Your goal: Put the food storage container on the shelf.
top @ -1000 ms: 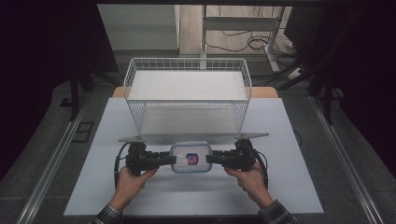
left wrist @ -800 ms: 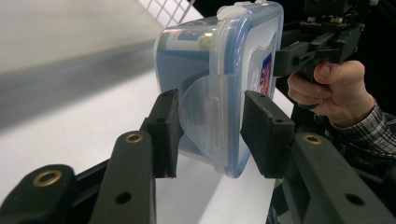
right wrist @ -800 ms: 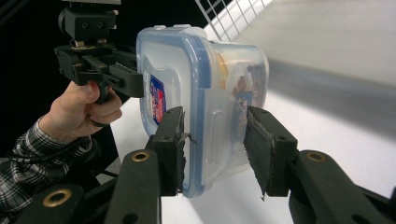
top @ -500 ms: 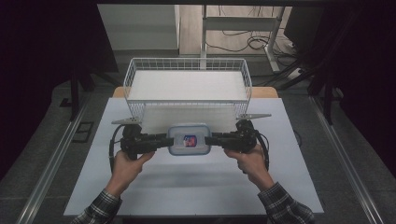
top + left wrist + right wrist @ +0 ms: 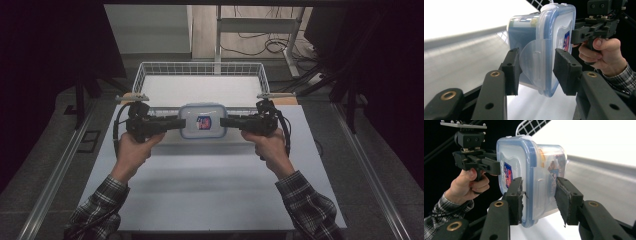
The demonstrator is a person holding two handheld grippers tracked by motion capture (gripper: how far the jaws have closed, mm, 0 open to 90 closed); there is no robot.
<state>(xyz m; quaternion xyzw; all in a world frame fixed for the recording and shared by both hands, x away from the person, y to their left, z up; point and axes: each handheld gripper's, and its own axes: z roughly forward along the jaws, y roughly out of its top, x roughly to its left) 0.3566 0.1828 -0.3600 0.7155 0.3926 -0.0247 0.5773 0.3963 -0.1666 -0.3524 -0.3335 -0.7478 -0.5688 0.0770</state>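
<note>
A clear plastic food container (image 5: 202, 121) with a blue-rimmed lid and a red and blue label hangs level above the white table, in front of the wire basket (image 5: 200, 66). My left gripper (image 5: 181, 122) is shut on its left end and my right gripper (image 5: 223, 122) on its right end. In the left gripper view the two pads of my left gripper (image 5: 536, 67) clamp the container (image 5: 541, 37) across its lid and base at a latch flap. In the right gripper view my right gripper (image 5: 539, 197) grips the container (image 5: 524, 167) the same way at the opposite flap.
The white wire basket has a white floor and stands at the far edge of the table (image 5: 210, 190). Metal rails run along both sides of the table. Dark stands and cables lie on the floor beyond the basket.
Both hands have lifted the container off the table and carried it up and forward toward the basket. The grip of both grippers is unchanged.
</note>
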